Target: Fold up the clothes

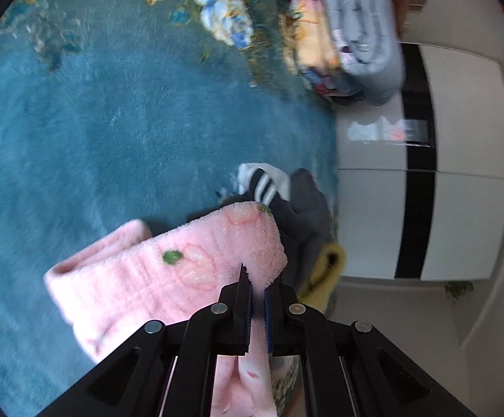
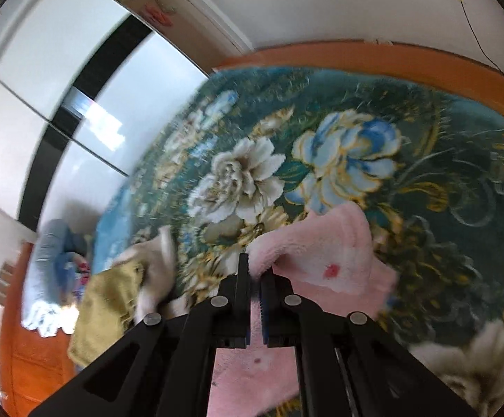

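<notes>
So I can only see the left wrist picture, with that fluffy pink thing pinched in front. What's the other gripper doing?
Observer: The right gripper is also shut on the pink garment, pinching a folded edge of it.
Operator: Is there anything next to it over there?
Observer: Yes, an olive-yellow cloth lies to its left, partly under a cream piece.
Operator: My view shows plain blue blanket. Same on that side?
Observer: No, there the blanket is dark green with big white and blue flowers, and an orange wooden edge runs behind it.
</notes>
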